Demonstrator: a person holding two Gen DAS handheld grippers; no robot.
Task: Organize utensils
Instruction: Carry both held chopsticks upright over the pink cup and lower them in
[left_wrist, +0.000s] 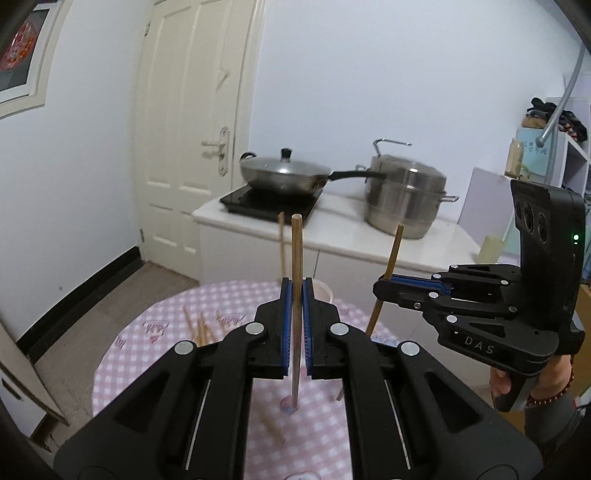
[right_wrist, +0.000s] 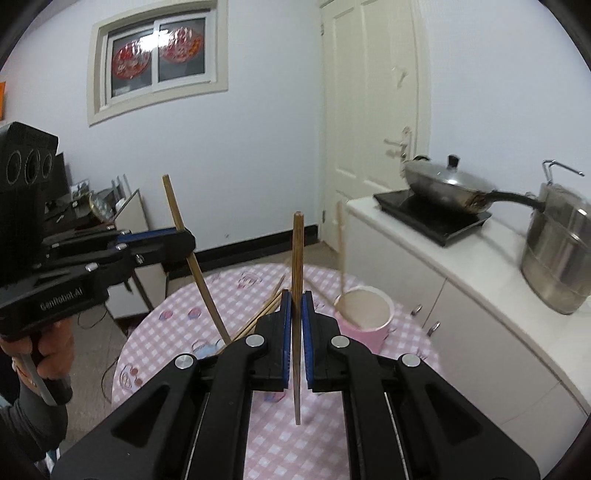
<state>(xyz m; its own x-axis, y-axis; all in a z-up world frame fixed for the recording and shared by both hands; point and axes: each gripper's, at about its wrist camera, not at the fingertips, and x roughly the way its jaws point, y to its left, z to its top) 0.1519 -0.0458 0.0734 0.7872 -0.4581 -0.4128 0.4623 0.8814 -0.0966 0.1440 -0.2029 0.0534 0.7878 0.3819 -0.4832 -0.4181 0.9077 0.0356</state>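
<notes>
My left gripper is shut on a wooden chopstick held upright above the pink checked table. It also shows in the right wrist view, gripping that chopstick. My right gripper is shut on another upright chopstick; it shows in the left wrist view with its chopstick. A pink cup with one chopstick in it stands at the table's far right. Several loose chopsticks lie on the table.
A white counter behind the table carries an induction hob with a lidded wok and a steel steamer pot. A white door is beyond. Low furniture stands left of the table.
</notes>
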